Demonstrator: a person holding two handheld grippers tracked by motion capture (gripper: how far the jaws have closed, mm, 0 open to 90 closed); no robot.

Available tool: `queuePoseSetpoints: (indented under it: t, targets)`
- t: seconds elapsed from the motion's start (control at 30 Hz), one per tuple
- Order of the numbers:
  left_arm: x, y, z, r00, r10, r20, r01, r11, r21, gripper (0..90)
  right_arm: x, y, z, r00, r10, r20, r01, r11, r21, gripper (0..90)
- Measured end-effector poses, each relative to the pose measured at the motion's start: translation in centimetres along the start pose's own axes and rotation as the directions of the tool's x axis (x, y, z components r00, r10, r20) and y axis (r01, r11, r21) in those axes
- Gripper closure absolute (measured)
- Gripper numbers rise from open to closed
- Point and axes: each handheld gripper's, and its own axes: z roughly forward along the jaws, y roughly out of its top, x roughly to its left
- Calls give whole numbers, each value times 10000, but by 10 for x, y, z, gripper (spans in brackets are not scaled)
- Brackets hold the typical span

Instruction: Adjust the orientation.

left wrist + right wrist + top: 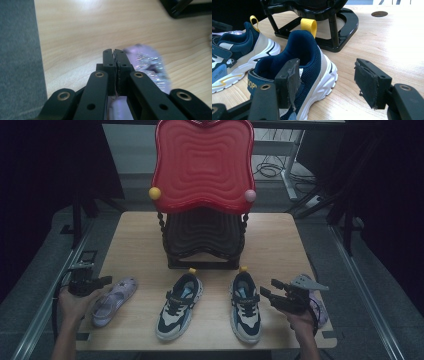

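The left gripper (102, 281) sat at the near left edge of the table (280, 235), its fingers (110, 62) pressed together with nothing between them. Just beyond and beside those fingers lay a lilac sandal (150, 65), its glittery strap close to the fingertips; whether it touched them could not be told. The right gripper (267, 292) hovered at the near right, fingers (287, 77) spread wide apart and empty. The right navy sneaker (307, 62) lay directly ahead of them, its heel near one finger, the other finger over bare wood. Farther along stood the left navy sneaker (178, 306). Beyond both sneakers, well past the fingers, stood a black rack (202, 242) carrying a red wavy tray (202, 162).
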Motion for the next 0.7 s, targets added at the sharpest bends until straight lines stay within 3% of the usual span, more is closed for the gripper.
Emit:
queuePoseSetpoints:
  t: [0.17,0.2,0.3,0.37,0.43,0.47,0.5,0.53,0.57,0.6,0.7]
  targets:
    - [-23,4,-27,9995,161,289,-138,9970,-767,854,0,0,-4,9999,58,85,-57,10000,-61,379]
    - [-23,4,-27,9995,161,289,-138,9970,-767,848,0,0,-4,9999,58,85,-57,10000,-61,379]
    - [-43,2,-34,9974,331,642,-271,9955,-911,813,-1,0,-5,9999,68,114,-67,9999,-96,380]
    - [-48,2,-36,9968,351,717,-281,9949,-964,796,-1,-1,-4,9999,56,118,-55,9999,-94,380]
    - [-63,2,-41,9937,439,1030,-332,9941,-1033,696,0,-1,-3,10000,16,89,-15,10000,-48,380]
    - [-63,2,-41,9937,439,1030,-332,9941,-1033,666,0,-1,-3,10000,16,89,-15,10000,-48,380]
    - [-75,3,-43,9902,674,1222,-546,9929,-1053,637,1,-1,-2,10000,-16,63,16,10000,-40,380]
    - [-75,3,-43,9902,674,1222,-546,9929,-1053,611,2,-1,-2,10000,-2,49,2,10000,-4,380]
    - [-88,5,-44,9865,911,1360,-768,9913,-1070,582,2,-1,-1,10000,-21,55,21,10000,12,380]
    - [-88,5,-44,9865,911,1360,-768,9913,-1070,555,2,-1,-1,10000,-21,55,21,10000,12,380]
    - [-105,8,-45,9806,1272,1493,-1117,9878,-1081,512,3,0,-1,9999,-92,57,92,10000,8,380]
